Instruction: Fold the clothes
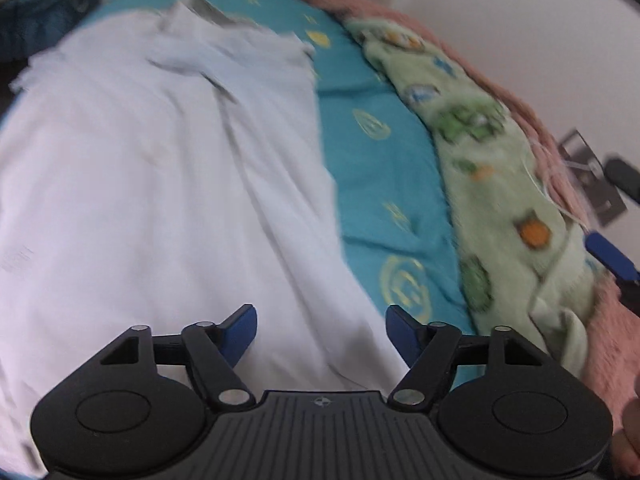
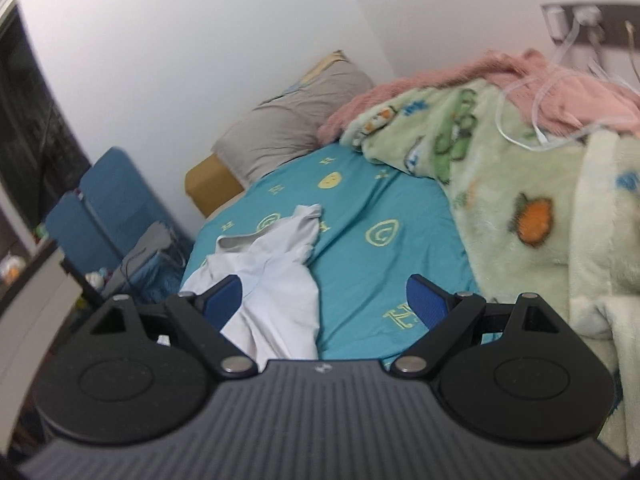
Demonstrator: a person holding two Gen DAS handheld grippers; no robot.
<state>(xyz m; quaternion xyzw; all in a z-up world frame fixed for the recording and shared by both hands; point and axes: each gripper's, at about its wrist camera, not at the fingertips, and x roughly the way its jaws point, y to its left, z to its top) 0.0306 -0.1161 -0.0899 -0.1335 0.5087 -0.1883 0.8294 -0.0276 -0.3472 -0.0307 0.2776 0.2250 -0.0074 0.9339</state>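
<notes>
Fingers spread above white shirt

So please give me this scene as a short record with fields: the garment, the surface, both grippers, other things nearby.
garment: white shirt, spread loosely and wrinkled, not yet folded
surface: bed sheet, teal with yellow symbols
left gripper: open, above the shirt, holding nothing
right gripper: open, holding nothing
beside the shirt: green blanket with a pink blanket behind it
head of bed: grey pillow
</notes>
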